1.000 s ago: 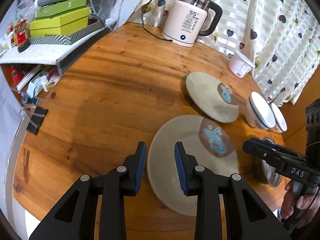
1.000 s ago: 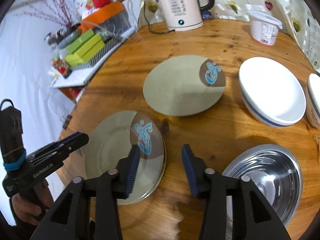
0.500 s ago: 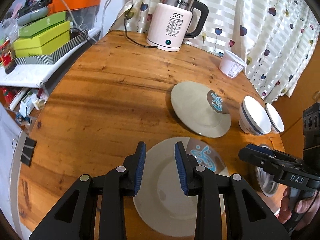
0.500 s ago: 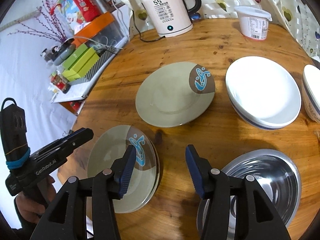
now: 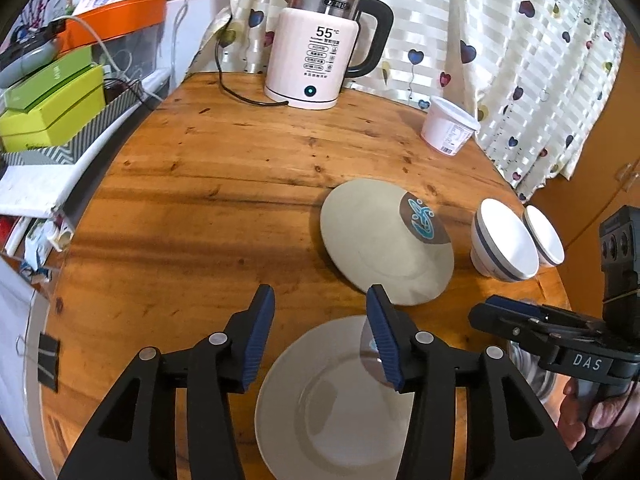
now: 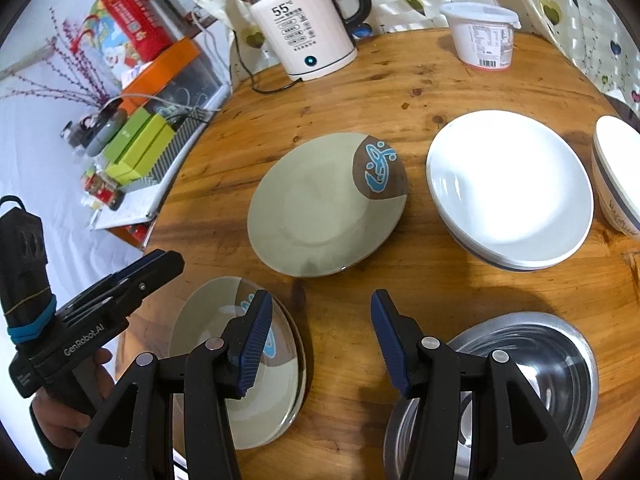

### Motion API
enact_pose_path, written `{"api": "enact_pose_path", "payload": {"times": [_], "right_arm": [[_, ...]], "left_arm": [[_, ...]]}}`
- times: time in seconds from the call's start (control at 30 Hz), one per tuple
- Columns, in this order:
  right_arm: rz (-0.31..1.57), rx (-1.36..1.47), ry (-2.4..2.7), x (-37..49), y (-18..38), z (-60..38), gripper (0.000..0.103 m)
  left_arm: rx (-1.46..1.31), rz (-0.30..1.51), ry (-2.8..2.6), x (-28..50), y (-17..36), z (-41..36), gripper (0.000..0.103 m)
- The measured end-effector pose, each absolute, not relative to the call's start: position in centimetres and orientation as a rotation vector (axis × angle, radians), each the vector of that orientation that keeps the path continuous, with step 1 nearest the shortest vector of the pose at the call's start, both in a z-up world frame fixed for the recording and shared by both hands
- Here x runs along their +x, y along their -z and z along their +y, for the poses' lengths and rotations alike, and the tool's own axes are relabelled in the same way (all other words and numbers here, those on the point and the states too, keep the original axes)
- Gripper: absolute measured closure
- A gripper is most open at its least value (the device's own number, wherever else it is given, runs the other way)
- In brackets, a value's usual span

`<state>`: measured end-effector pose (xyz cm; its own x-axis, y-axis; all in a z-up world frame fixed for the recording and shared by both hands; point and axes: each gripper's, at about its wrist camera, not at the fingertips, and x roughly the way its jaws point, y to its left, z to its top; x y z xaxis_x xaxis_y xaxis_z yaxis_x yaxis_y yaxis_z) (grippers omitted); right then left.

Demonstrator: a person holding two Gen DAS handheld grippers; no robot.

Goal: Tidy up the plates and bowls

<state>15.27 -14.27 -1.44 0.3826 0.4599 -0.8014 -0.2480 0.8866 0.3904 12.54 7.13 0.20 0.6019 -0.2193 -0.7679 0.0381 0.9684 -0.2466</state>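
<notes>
A grey-green plate with a blue fish mark (image 5: 384, 240) (image 6: 324, 208) lies mid-table. A matching plate stack (image 5: 332, 396) (image 6: 240, 360) lies at the near edge. My left gripper (image 5: 320, 332) is open and empty above the near stack. My right gripper (image 6: 320, 336) is open and empty between the near stack and a steel bowl (image 6: 532, 364). Two white bowls with a blue stripe (image 5: 504, 240) (image 6: 508, 188), (image 5: 544, 234) (image 6: 616, 176) stand at the right.
A pink electric kettle (image 5: 316, 64) (image 6: 304, 36) with its cord stands at the back. A white tub (image 5: 448, 130) (image 6: 484, 40) sits by the heart-print curtain. Green boxes on a shelf (image 5: 48, 104) lie left of the round wooden table (image 5: 200, 200).
My left gripper has opened wide and drawn back toward the near edge, off the near plate. My right gripper has opened slightly wider and lifted a little.
</notes>
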Motion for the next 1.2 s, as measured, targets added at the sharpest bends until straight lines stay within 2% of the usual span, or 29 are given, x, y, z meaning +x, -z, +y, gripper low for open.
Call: {"api": "enact_pose_path", "payload": {"times": [1.2], "right_arm": [[1.143,0.291,-0.33,19.1,3.9,-13.7,0.053]], "left_arm": [[-0.172,1.037,0.279,22.4,3.3,5.3,0.053]]}}
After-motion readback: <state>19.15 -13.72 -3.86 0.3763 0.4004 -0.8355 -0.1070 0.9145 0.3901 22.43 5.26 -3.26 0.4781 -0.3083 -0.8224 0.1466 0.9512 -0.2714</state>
